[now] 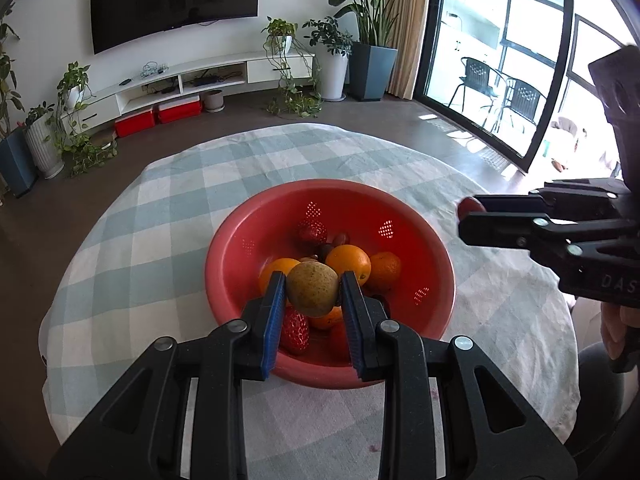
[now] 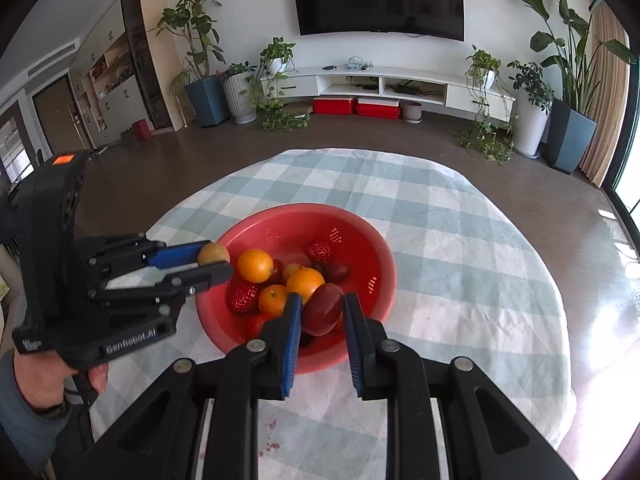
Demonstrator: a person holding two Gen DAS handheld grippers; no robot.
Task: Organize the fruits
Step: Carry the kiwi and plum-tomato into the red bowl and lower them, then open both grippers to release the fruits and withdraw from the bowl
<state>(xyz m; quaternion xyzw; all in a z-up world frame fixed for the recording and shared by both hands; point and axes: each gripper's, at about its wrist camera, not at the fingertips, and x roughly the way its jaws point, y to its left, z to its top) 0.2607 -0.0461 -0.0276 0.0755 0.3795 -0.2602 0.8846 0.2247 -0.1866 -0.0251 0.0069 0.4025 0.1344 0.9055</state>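
Above the red colander (image 1: 240, 240), the left claw (image 1: 313, 290) grips a greenish-brown fruit (image 1: 313, 288); the right claw (image 2: 322, 312) pinches a dark red fruit (image 2: 322, 310).

Left hand-held gripper (image 1: 313, 292), right hand-held gripper (image 2: 322, 312): both clamped, angled down.

Speckled yellow-green round fruit (image 1: 312, 289) pinched between blue pads above red perforated bowl (image 1: 240, 248), dark red plum-like fruit (image 2: 322, 309) likewise clamped over bowl's near rim, oranges (image 1: 347, 260), strawberries (image 1: 295, 330) and small dark fruits heaped inside bowl
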